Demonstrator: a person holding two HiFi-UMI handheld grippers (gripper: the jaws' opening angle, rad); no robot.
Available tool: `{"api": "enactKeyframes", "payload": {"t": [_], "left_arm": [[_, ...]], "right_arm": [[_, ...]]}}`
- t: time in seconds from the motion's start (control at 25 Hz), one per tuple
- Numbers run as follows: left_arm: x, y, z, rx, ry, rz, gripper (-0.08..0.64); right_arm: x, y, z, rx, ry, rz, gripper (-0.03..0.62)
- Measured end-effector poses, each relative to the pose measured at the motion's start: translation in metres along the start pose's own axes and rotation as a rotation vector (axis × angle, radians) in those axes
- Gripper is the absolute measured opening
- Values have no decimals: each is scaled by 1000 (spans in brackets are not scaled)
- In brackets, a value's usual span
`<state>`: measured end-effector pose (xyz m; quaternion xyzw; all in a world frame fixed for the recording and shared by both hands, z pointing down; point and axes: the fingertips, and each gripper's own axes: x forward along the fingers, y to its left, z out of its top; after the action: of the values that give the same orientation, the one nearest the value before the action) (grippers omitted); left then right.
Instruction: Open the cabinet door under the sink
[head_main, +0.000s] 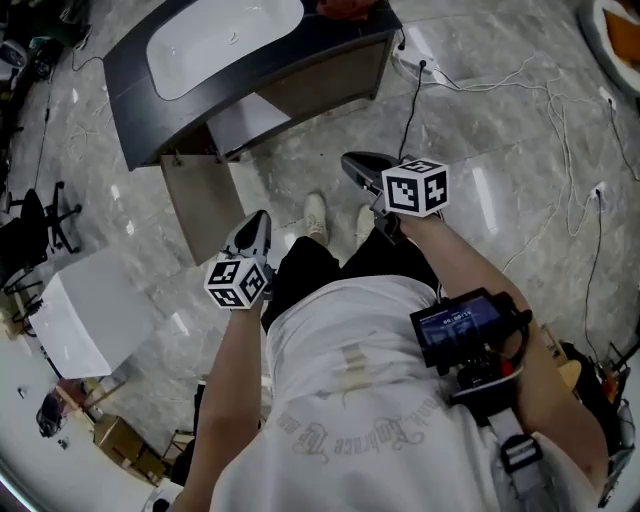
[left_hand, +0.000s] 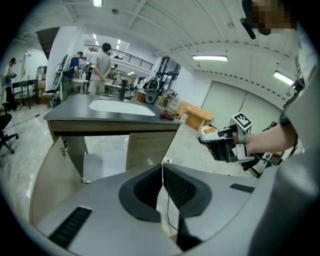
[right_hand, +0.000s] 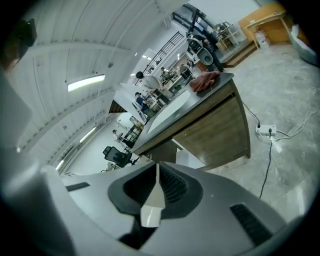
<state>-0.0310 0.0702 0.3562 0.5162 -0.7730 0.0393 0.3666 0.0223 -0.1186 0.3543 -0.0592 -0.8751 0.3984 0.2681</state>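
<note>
Nearest in the head view is the person's white shirt (head_main: 340, 400), filling the lower middle of the frame. Up at the upper left, the cabinet door (head_main: 205, 208) under the sink (head_main: 225, 35) stands open. Its wood-toned panel is angled out from the cabinet (head_main: 335, 75) toward the person, and the pale inside shows beside it. Just right of the door's free edge is the left gripper (head_main: 256, 228), not touching it, with its jaws pressed together on nothing. At centre frame the right gripper (head_main: 360, 165) is over the marble floor (head_main: 500, 130), its jaws likewise closed and empty. On the dark countertop (head_main: 125, 60), a red cloth (head_main: 345, 8) lies at the top edge. On the floor at upper right is a power strip (head_main: 415, 60) with white cables, and an office chair (head_main: 40, 225) stands at the left edge.
</note>
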Motion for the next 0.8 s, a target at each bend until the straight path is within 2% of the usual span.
{"api": "enactKeyframes", "payload": {"t": [0.12,0.28,0.6,0.8], "left_arm": [[19,1,1,28,51,-63,14],[37,22,8,81,101,-121,14],[87,61,6,177,211,-207,14],[118,93,7,183,231,-219,14]], "right_arm": [[-6,-8,4,32,-75,-51,31],[0,-9,3,68,-154,-118,31],[23,-26,-20,140,-206,-248,31],[39,-36,-36,172,-219,-309,31]]}}
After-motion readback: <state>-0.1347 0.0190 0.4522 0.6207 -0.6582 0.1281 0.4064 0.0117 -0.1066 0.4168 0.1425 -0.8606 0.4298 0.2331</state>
